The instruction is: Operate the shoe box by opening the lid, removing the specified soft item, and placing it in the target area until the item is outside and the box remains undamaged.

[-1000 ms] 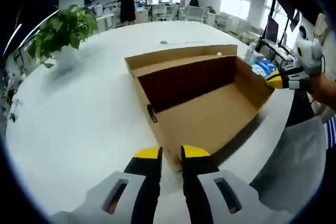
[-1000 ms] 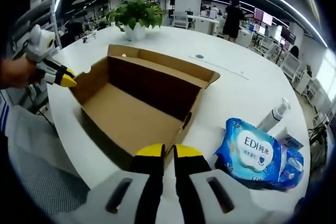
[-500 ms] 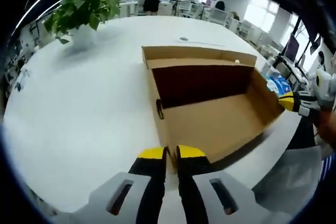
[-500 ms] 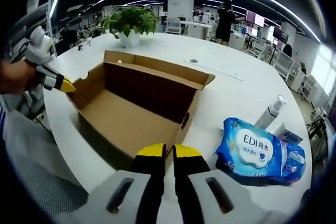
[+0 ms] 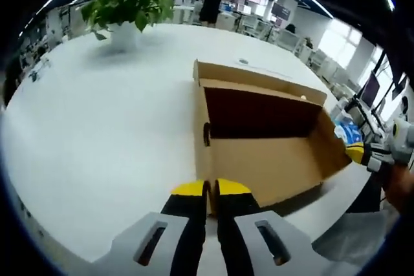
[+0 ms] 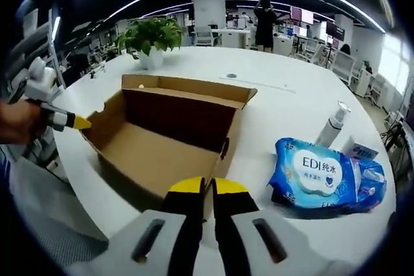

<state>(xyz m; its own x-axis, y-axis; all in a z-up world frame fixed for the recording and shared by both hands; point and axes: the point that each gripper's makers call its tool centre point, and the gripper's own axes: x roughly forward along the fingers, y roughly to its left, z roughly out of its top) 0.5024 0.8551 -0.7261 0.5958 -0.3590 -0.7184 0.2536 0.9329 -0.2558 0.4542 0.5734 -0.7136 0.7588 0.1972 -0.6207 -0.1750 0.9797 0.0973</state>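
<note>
The brown cardboard shoe box (image 5: 272, 159) lies open on the white round table (image 5: 103, 114), its inside bare. My left gripper (image 5: 211, 189) is shut on the box's near corner wall. My right gripper (image 6: 207, 187) is shut on the box wall (image 6: 155, 156) at the opposite end. Each gripper shows in the other's view: the right gripper's yellow tip (image 5: 356, 154) at the box's far right corner, the left gripper's tip (image 6: 81, 122) at its left corner. A blue soft pack of wet wipes (image 6: 326, 176) rests on the table to the right of the box.
A white pump bottle (image 6: 331, 124) and a small box stand behind the wipes. A potted plant (image 6: 152, 33) sits at the table's far side. The table edge runs close under both grippers. A person (image 6: 264, 14) stands far off among desks.
Both views have swung and the box sits differently in them. Both grippers have kept their hold on the box's two ends. The wipes pack has stayed on the table.
</note>
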